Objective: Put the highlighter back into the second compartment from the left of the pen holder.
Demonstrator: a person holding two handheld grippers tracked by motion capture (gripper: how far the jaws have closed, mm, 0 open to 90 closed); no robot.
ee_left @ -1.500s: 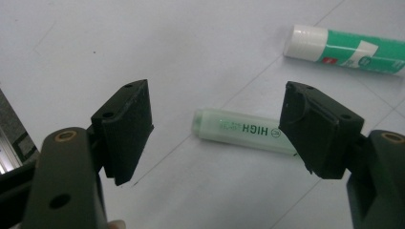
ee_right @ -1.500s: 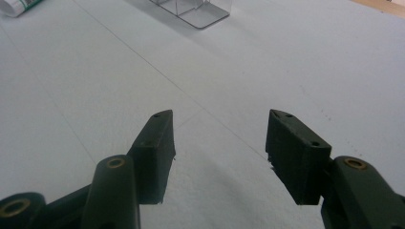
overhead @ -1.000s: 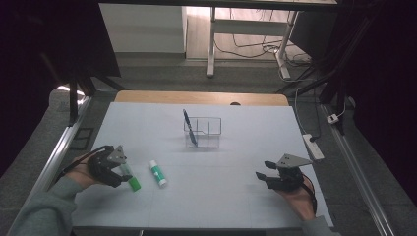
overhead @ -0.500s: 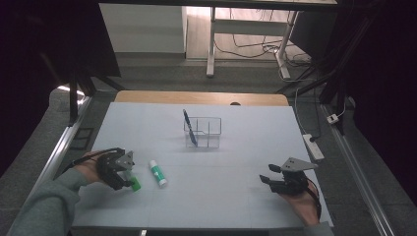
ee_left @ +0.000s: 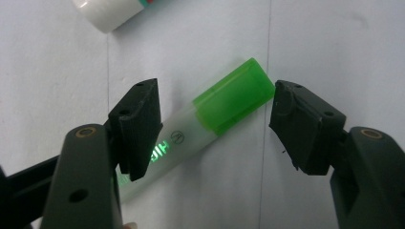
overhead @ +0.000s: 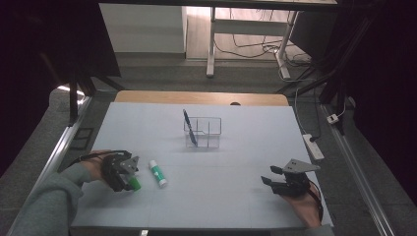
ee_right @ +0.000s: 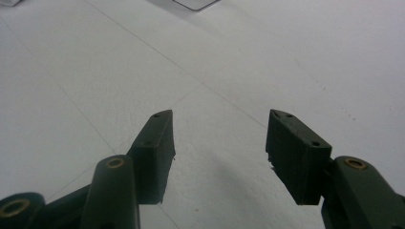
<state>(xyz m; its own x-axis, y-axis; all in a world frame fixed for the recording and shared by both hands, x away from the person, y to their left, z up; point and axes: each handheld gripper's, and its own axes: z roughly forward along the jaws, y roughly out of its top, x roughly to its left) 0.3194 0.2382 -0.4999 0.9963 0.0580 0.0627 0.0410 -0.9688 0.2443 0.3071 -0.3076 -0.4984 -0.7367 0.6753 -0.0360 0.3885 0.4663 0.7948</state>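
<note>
While the left gripper (ee_left: pixel 210 129) is lowered over a green-capped highlighter (ee_left: pixel 205 119) lying on the table (overhead: pixel 236 206), its two black jaws stand apart on either side of the pen, released and not squeezing it. In the left gripper view the left jaw overlaps the white barrel, which glows green beside it, and the right jaw sits just beside the tip of the green cap; whether either jaw touches the pen cannot be told. Just beyond it in that view lies the white end of a second pen (ee_left: pixel 107 12). In the high view the left gripper (overhead: pixel 129 178) is at the near left of the table, with the green cap (overhead: pixel 134 185) showing at its tip and the person's grey sleeve (overhead: pixel 44 206) running off the bottom corner. The white and green pen (overhead: pixel 158 173) lies flat just beside it, to its right. Further back, near the middle of the table, stands a clear plastic organizer (overhead: pixel 203 132) with a dark pen (overhead: pixel 190 128) leaning upright in its left compartment. Well apart, at the near right, the right gripper (overhead: pixel 269 176) rests low over the bare table, and its own view shows the right gripper (ee_right: pixel 219 143) with jaws spread wide and nothing between them.
</note>
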